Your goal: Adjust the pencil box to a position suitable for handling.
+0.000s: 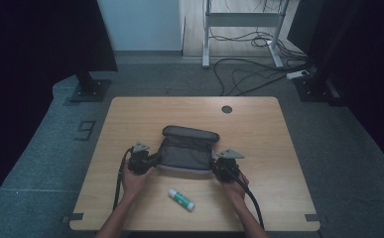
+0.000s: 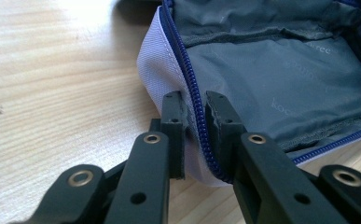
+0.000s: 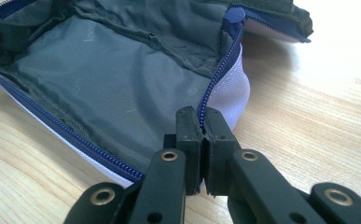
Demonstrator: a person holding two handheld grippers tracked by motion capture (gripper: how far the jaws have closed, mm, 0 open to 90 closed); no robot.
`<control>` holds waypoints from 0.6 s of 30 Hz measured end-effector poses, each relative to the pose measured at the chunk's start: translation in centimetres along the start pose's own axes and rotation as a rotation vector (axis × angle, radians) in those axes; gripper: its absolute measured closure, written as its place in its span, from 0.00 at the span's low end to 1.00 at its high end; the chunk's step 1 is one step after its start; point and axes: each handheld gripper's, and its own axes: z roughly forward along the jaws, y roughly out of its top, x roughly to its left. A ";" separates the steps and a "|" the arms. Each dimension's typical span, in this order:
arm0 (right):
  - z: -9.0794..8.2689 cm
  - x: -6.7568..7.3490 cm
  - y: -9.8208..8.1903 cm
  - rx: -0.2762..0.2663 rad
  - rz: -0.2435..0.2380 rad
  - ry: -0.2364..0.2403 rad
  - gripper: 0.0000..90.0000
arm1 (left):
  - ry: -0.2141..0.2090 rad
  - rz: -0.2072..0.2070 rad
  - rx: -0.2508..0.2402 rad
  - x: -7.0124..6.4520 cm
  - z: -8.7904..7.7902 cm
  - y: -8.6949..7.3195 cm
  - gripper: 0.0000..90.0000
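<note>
This looks like a lab or recording studio set up for test work, not a home. A plain wooden tabletop with a round cable hole stands on grey carpet. Beyond the tabletop, black cables sprawl loose over the floor toward a white power strip, just beside the white metal frame of another desk. Left and right of the tabletop, dark panels stand on black bolted foot plates.
</note>
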 end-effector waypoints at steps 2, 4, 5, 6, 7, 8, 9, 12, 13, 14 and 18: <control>0.2 -0.1 -0.1 0.010 0.004 -0.003 0.94 | -0.004 -0.003 0.010 0.0 0.2 -0.1 0.87; 0.3 -0.2 -0.3 0.019 0.002 -0.007 0.93 | -0.008 -0.011 0.021 0.0 0.4 -0.3 0.85; 0.4 -0.3 -0.4 0.023 0.000 -0.009 0.92 | -0.013 -0.011 0.028 0.1 0.4 -0.4 0.84; 0.4 -0.3 -0.4 0.023 -0.001 -0.010 0.91 | -0.021 -0.015 0.031 0.1 0.5 -0.4 0.84; 0.4 -0.3 -0.4 0.022 -0.010 -0.015 0.90 | -0.017 -0.010 0.031 0.1 0.5 -0.5 0.83; 0.4 -0.2 -0.5 0.018 -0.017 -0.019 0.89 | -0.013 -0.004 0.028 0.0 0.5 -0.5 0.81; 0.3 -0.2 -0.4 0.019 -0.022 -0.020 0.88 | -0.011 -0.003 0.022 0.0 0.5 -0.5 0.80; 0.3 -0.1 -0.4 0.015 -0.034 -0.032 0.82 | 0.002 -0.010 0.012 0.0 0.5 -0.5 0.69; 0.3 -0.1 -0.4 0.013 -0.036 -0.037 0.79 | 0.013 -0.015 0.011 0.0 0.5 -0.5 0.62; 0.3 -0.1 -0.4 0.010 -0.031 -0.042 0.76 | 0.024 -0.020 0.006 0.0 0.5 -0.5 0.54; -0.1 -0.2 -0.4 -0.028 -0.013 -0.047 0.64 | 0.049 -0.016 -0.033 0.2 -0.1 -0.3 0.40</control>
